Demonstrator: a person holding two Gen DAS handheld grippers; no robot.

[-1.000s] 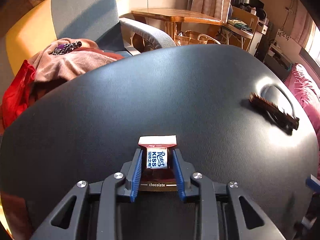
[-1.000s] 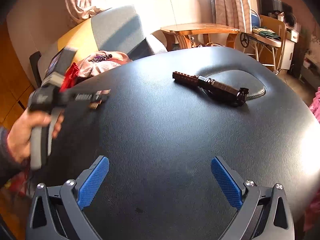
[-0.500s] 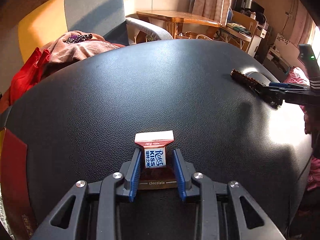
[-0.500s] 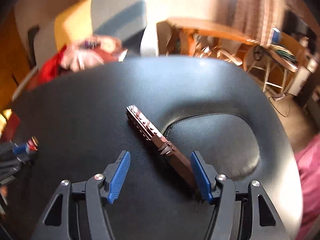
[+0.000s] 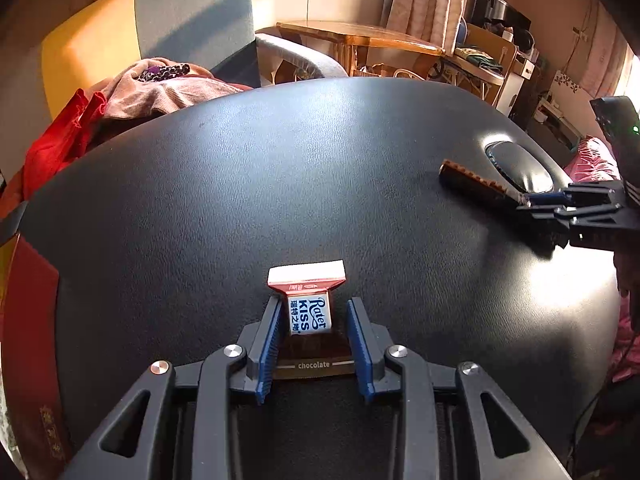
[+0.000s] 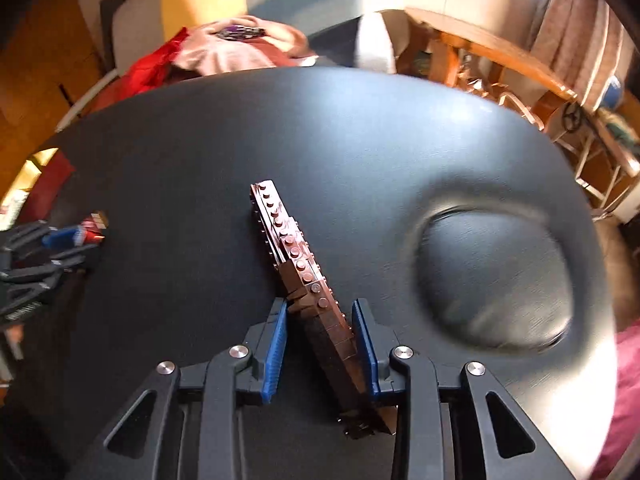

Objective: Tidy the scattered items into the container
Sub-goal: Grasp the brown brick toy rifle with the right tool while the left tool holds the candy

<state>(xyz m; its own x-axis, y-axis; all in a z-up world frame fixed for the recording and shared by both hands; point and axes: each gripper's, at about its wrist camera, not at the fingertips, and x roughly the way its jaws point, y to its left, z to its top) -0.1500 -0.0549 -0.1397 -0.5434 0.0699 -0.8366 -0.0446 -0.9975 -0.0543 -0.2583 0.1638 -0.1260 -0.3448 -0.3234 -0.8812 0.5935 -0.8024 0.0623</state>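
My left gripper (image 5: 310, 312) is shut on a small chocolate packet (image 5: 307, 309), brown and white with a blue "KISS" label, held just above the black padded table (image 5: 280, 184). My right gripper (image 6: 320, 314) is shut on the near end of a long brown brick bar (image 6: 294, 254) that lies slanted on the table. In the left wrist view the bar (image 5: 472, 180) lies at the far right with the right gripper (image 5: 548, 204) on it. In the right wrist view the left gripper (image 6: 86, 234) is at the far left. No container is in view.
An oval padded hollow (image 6: 492, 276) lies in the table right of the bar. An armchair (image 5: 192, 28) with pink and red clothes (image 5: 160, 88) stands behind the table. A wooden table (image 5: 360, 36) and shelves are farther back. A red cloth (image 5: 28, 320) hangs at the left edge.
My right gripper moved forward over the brick bar and closed on its near end. My left gripper kept hold of the chocolate packet and shifted slightly.
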